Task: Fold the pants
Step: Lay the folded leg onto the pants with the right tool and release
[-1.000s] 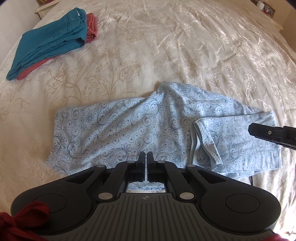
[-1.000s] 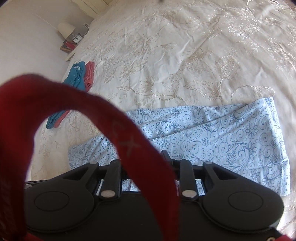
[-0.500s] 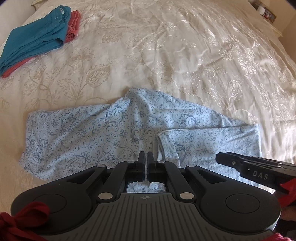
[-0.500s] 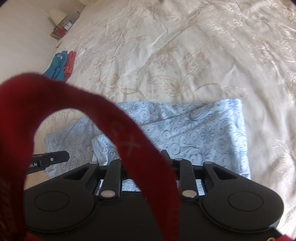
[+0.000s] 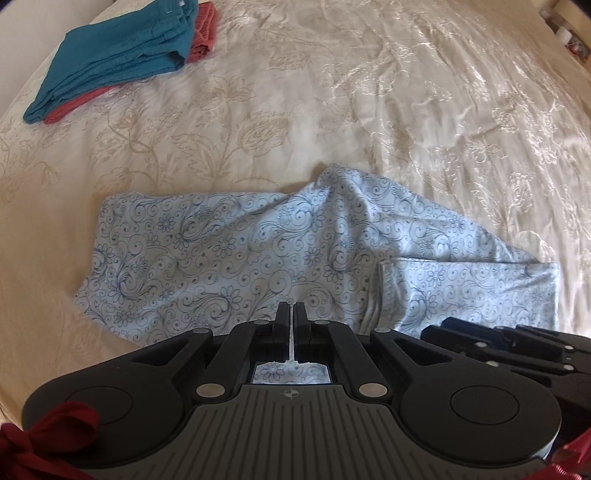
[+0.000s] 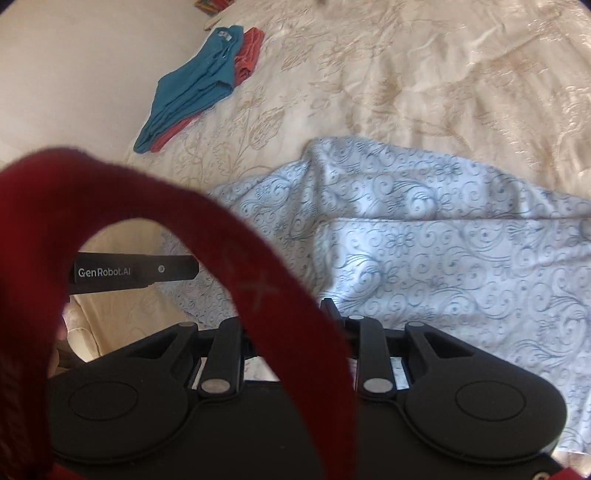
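Observation:
Light blue floral pants (image 5: 258, 258) lie on the cream bedspread, with their right end folded over into a flap (image 5: 469, 291). My left gripper (image 5: 293, 314) is shut, a thin edge of the pants cloth pinched between its jaws at the near hem. My right gripper shows at the lower right of the left wrist view (image 5: 443, 328), low over the folded flap. In the right wrist view a red strap (image 6: 258, 288) hides the right gripper's fingertips; the pants (image 6: 443, 258) fill the right side, and the left gripper's finger (image 6: 136, 271) shows at left.
A folded teal garment (image 5: 122, 51) lies on a folded red one (image 5: 201, 29) at the bed's far left corner, also in the right wrist view (image 6: 199, 85). The bedspread (image 5: 369, 92) stretches beyond the pants. Small items stand on a side table at the far right (image 5: 569, 33).
Both grippers have moved left along the pants. The right gripper has come close beside the left one, carrying the right end over so the folded flap is wider.

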